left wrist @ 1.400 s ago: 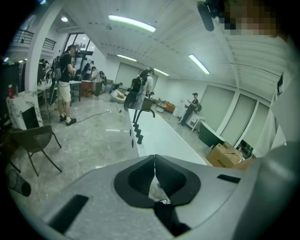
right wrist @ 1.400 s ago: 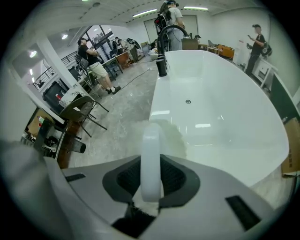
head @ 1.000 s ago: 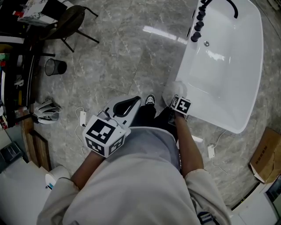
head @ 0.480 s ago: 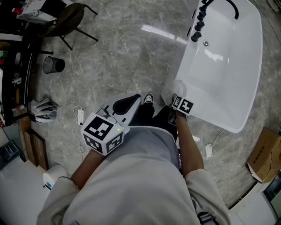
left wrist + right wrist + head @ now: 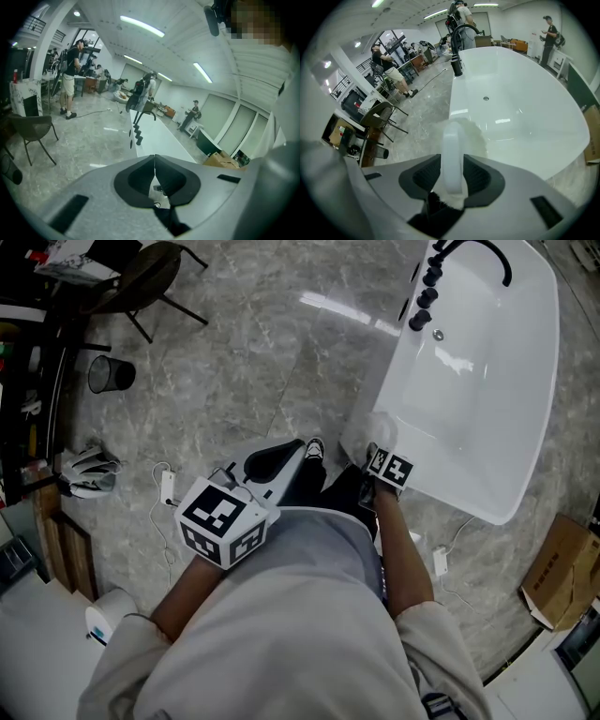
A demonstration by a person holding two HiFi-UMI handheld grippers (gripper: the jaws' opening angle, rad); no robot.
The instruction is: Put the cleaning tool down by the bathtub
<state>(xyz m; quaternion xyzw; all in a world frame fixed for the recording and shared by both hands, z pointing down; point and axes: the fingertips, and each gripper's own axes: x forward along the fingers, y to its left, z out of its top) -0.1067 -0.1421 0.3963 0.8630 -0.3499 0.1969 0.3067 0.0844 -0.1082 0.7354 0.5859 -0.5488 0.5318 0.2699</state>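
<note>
Head view: cleaning tool (image 5: 378, 426) sits just ahead of your right tongs (image 5: 377, 448), beside the bathtub (image 5: 511, 507) outer wall.

Right gripper view: jaws have just been opening, now wide. The white handle (image 5: 452, 150) stands between them, unclamped, long axis running along the tongs.

Left gripper view: left tongs (image 5: 153, 161) closed, empty, farther off.

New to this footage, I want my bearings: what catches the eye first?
The big white bathtub fills the head view's upper right. By its near rim, the right gripper stands with the white cleaning tool between jaws that have just been opening.
</note>
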